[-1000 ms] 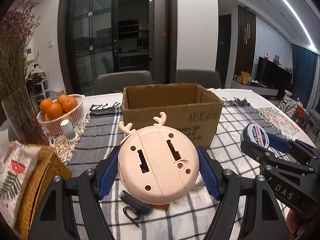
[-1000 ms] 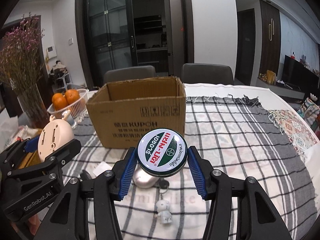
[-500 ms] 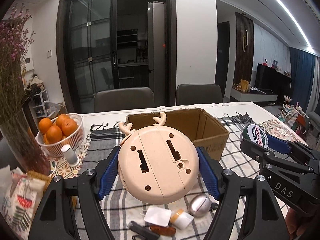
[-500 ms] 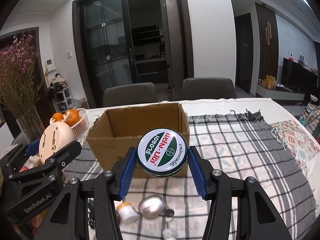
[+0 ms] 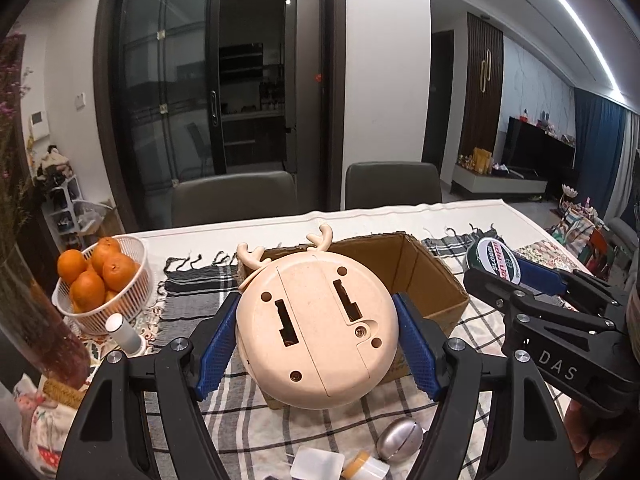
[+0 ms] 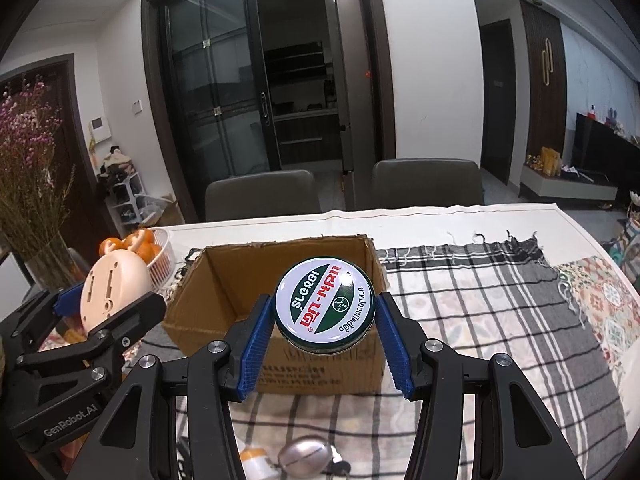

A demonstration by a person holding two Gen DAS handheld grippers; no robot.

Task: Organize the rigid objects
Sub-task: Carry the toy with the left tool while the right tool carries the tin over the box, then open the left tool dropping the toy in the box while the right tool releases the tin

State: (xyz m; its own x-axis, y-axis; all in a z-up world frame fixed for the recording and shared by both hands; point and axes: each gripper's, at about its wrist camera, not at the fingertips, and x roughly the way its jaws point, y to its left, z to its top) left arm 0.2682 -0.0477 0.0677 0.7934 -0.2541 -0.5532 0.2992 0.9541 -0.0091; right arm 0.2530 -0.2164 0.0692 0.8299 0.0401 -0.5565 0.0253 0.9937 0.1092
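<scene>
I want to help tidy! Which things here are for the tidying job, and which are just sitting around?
For the job: deer toy in left gripper, green tin in right gripper, cardboard box.
Just around: oranges basket, flower vase, chairs.

My left gripper (image 5: pixel 316 344) is a black plastic frame with two angled arms, each ending in a ribbed blue pad, with round silver screw heads (image 5: pixel 179 345) seated just behind the pads and further back along the arms. My right gripper (image 6: pixel 325 334) is built the same: black arms, blue ridged pads, silver screws. Seen from the side, the right one carries white "DAS" lettering (image 5: pixel 558 365) behind its claw, and the left one reads "GenRobot.AI" (image 6: pixel 71 419).
</scene>
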